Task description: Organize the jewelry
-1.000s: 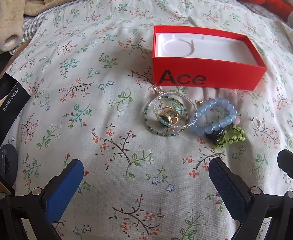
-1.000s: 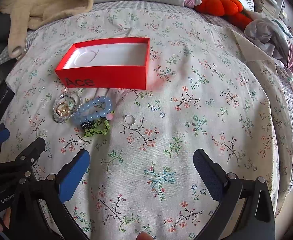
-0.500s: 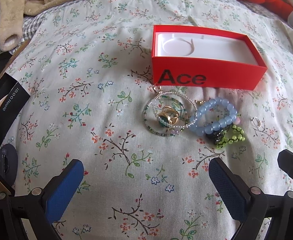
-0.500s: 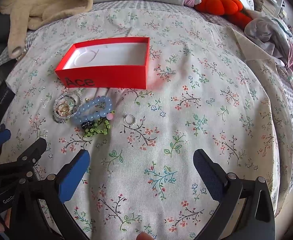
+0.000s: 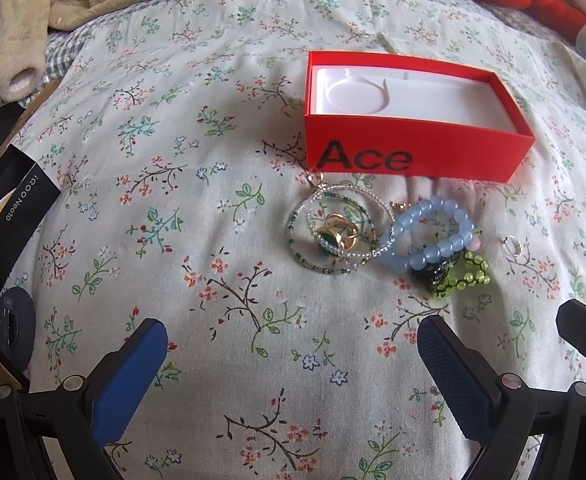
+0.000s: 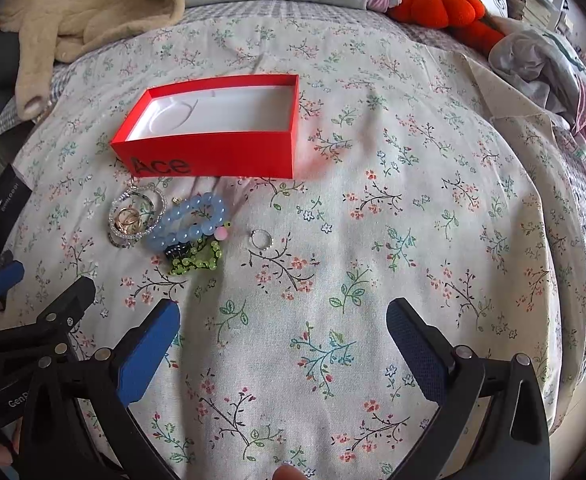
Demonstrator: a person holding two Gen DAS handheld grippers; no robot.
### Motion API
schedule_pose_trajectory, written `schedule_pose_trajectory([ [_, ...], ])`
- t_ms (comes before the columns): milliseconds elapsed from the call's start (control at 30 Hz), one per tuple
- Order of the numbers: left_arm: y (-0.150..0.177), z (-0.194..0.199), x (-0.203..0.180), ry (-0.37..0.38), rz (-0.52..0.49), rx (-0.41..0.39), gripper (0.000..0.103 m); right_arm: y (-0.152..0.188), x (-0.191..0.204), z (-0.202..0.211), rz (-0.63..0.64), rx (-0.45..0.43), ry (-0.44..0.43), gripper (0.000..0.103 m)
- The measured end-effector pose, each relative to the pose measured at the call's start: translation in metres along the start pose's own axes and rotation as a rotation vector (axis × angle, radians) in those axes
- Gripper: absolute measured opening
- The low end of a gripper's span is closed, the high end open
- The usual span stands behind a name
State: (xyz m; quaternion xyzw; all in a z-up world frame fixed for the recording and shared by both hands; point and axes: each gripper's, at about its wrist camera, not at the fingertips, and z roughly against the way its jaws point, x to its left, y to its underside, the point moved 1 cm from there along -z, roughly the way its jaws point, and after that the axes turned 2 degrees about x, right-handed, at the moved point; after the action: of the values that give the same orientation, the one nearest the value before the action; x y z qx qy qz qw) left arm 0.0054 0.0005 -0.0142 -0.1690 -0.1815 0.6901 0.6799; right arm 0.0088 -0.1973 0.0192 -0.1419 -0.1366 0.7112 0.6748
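Note:
An open red box [image 5: 413,152] marked "Ace" with a white insert lies on the floral bedspread; it also shows in the right wrist view [image 6: 213,148]. In front of it lies a pile of jewelry: thin beaded bracelets around gold rings [image 5: 333,232], a blue bead bracelet [image 5: 433,240], a green bead bracelet [image 5: 465,278] and a small silver ring [image 5: 513,246]. The right wrist view shows the blue bracelet [image 6: 191,224] and silver ring [image 6: 262,239]. My left gripper [image 5: 293,336] is open and empty, short of the pile. My right gripper [image 6: 283,320] is open and empty, right of it.
A beige fleece garment [image 6: 77,12] lies at the back left. An orange plush [image 6: 441,8] and crumpled clothes [image 6: 541,64] lie at the back right. A black box [image 5: 5,220] sits at the left bed edge. The bed drops off at the right.

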Motion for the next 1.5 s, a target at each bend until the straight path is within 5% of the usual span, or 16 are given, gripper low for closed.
schedule_pose_trajectory([
  [1500, -0.0024, 0.0051, 0.0052, -0.008, 0.007, -0.013, 0.103, -0.0015, -0.0043, 0.0053, -0.018, -0.008, -0.001, 0.103],
])
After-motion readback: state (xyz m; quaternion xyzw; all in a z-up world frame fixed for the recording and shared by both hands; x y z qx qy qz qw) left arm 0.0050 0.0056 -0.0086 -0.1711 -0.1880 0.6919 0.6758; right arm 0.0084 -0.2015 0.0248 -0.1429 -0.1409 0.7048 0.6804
